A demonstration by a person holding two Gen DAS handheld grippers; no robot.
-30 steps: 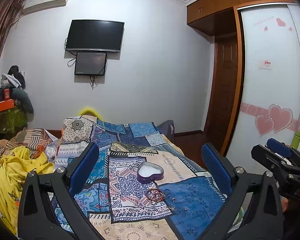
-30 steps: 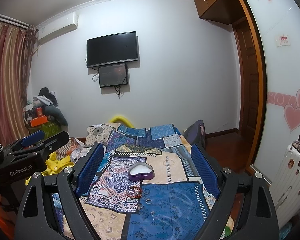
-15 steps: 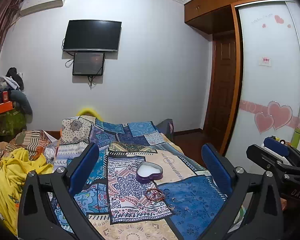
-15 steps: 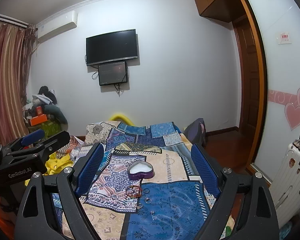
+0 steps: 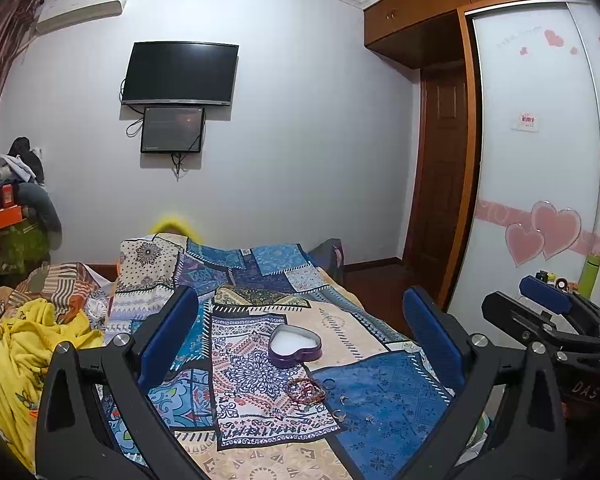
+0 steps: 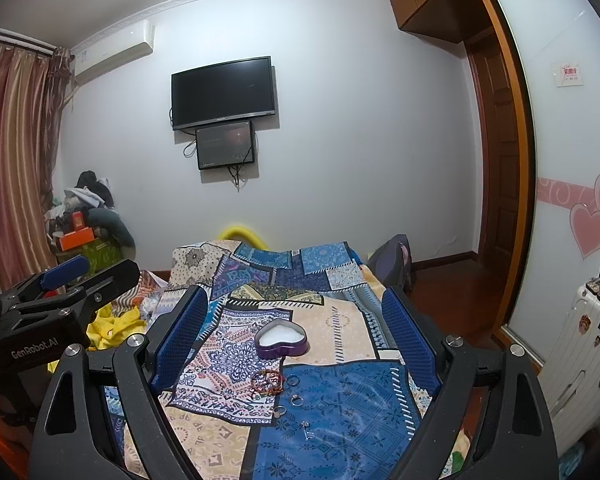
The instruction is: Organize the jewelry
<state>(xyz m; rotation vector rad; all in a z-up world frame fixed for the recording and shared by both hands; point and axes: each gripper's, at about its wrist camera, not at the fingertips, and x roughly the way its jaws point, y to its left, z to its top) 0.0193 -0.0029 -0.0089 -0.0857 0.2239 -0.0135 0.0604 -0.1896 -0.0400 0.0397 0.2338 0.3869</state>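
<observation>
The bed with the patchwork cover in blue, beige and white (image 6: 340,392) runs forward from both cameras, and its right edge drops to the dark wooden floor (image 6: 452,280) beside the white sliding wardrobe door with pink hearts (image 5: 540,184). The left gripper (image 5: 300,332) and the right gripper (image 6: 296,328) both hang above the near end of the bed with their blue-padded fingers (image 6: 184,328) wide apart and nothing between them.

The purple heart-shaped tin with white lining (image 6: 282,339) lies open in the middle of the cover. Just in front of it lies the red beaded bracelet (image 6: 267,383), and to its right the small metal rings (image 6: 296,400) are spread on the blue patch, apart from each other. A small silver piece (image 6: 307,430) lies nearest to the camera; I cannot tell what it is.

On the left side, a crumpled yellow blanket (image 5: 24,352) and a white suitcase (image 6: 580,352) on the right side narrow the room. Compared with one second ago, both views sit slightly higher, and the jewelry has not moved.
</observation>
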